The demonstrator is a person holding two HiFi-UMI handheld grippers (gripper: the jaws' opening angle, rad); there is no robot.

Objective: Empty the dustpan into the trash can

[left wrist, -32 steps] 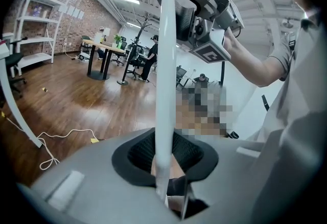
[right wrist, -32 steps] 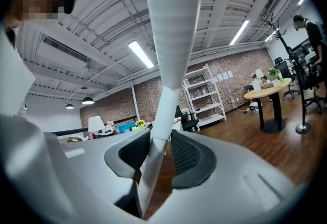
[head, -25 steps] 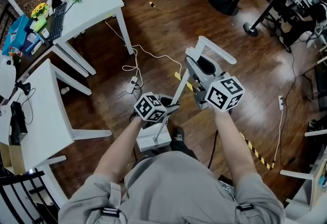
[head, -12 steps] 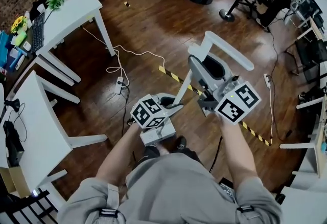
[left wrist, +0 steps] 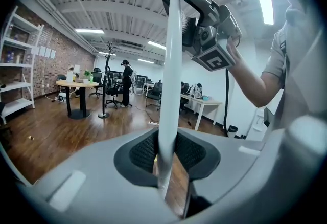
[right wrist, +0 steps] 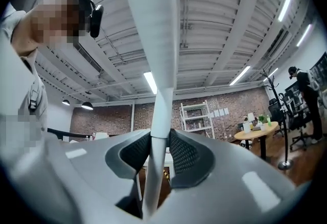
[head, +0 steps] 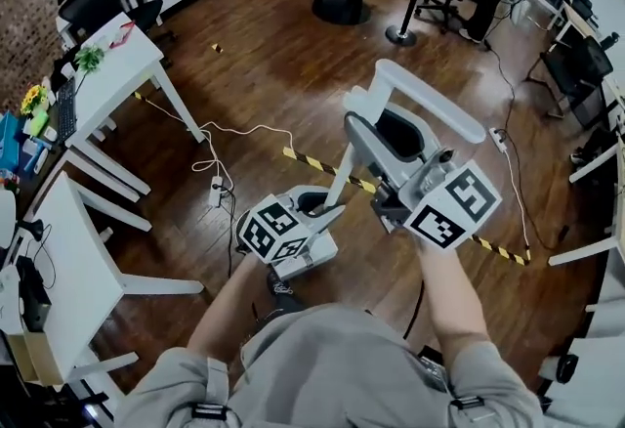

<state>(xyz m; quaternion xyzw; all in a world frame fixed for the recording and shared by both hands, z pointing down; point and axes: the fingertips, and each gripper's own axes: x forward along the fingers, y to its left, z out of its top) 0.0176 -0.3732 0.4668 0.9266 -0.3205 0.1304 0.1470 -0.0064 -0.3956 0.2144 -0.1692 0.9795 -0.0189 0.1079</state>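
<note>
both grippers hold the dustpan's white handle (head: pixel 337 184). the left gripper (head: pixel 327 204) takes it low down; its fingers (left wrist: pixel 140 151) have just been opening a little, the handle between them with the pads against it. the right gripper (head: pixel 363 118) grips higher, near the flared top end, its fingers narrowing slightly onto the handle. the dustpan (head: pixel 305 258) hangs at the handle's low end, just under the left gripper, before the person's legs, over the wood floor (head: pixel 293 94).
</note>
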